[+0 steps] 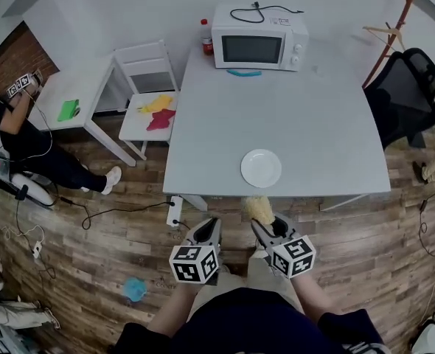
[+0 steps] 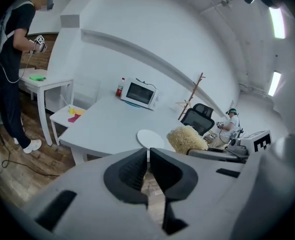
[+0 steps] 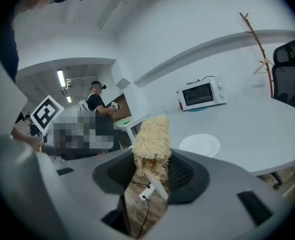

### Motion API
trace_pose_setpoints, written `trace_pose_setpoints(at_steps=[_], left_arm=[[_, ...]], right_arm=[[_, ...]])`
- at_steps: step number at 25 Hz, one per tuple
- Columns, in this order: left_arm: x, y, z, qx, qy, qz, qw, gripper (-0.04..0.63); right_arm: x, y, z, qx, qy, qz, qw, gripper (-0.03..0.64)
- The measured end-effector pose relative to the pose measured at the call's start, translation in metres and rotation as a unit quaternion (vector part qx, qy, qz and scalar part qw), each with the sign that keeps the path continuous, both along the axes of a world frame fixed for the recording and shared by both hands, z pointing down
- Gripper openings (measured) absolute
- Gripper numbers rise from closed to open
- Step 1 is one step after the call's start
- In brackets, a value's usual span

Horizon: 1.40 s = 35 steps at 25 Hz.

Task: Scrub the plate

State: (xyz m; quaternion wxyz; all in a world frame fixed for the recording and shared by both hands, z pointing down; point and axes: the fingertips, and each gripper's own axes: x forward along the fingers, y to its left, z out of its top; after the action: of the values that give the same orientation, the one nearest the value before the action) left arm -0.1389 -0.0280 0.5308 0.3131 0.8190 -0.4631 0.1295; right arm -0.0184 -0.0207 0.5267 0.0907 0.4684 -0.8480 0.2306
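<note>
Holding left gripper (image 1: 209, 227) low at 6 o'clock in the head view, short of the table (image 1: 298, 116) edge, jaws drawn almost together with only a sliver between and nothing in it. Clamping right gripper (image 1: 266, 227) on a straw-coloured scrubber (image 1: 259, 208), just beside the left gripper at its 3 o'clock. Pinching the scrubber's lower part between both jaws and letting its shaggy top stick out past the tips, just short of the table's near edge. Finding the plate (image 1: 261, 168) lying flat on the table near that edge, at 12 o'clock from the scrubber and apart from both grippers. Facing a microwave (image 1: 258, 44) at the table's far edge, 12 o'clock, with a red bottle (image 1: 206, 37) at its 9 o'clock and a teal strip (image 1: 245, 72) just before it. Passing a black chair (image 1: 405, 87) at the table's 2 o'clock and a white chair (image 1: 147, 87) at its 10 o'clock, yellow and pink cloths lying on that seat.
</note>
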Motion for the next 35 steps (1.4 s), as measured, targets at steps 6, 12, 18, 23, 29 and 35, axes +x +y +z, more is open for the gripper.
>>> trace_pose_setpoints(at_steps=[6, 12, 18, 23, 29, 35], left_arm=[[-0.013, 0.032, -0.011, 0.017, -0.004, 0.052, 0.9985, 0.025], [-0.024, 0.057, -0.015, 0.017, 0.016, 0.072, 0.9972, 0.020], [-0.033, 0.068, -0.018, 0.020, 0.024, 0.083, 0.9961, 0.018], [-0.033, 0.068, -0.019, 0.023, 0.031, 0.083, 0.9958, 0.018], [-0.030, 0.065, -0.025, 0.031, 0.036, 0.079, 0.9958, 0.018], [-0.029, 0.068, -0.025, 0.028, 0.040, 0.074, 0.9960, 0.018]], right_arm=[[-0.037, 0.039, -0.019, 0.029, 0.008, 0.002, 1.000, 0.176], [-0.058, 0.070, -0.034, 0.046, 0.010, -0.003, 0.999, 0.176], [-0.071, 0.087, -0.040, 0.051, 0.006, -0.001, 0.999, 0.176], [-0.080, 0.093, -0.038, 0.049, 0.003, -0.004, 0.999, 0.176], [-0.082, 0.087, -0.041, 0.049, -0.007, -0.002, 0.999, 0.176], [-0.083, 0.084, -0.045, 0.050, -0.015, -0.008, 0.999, 0.176]])
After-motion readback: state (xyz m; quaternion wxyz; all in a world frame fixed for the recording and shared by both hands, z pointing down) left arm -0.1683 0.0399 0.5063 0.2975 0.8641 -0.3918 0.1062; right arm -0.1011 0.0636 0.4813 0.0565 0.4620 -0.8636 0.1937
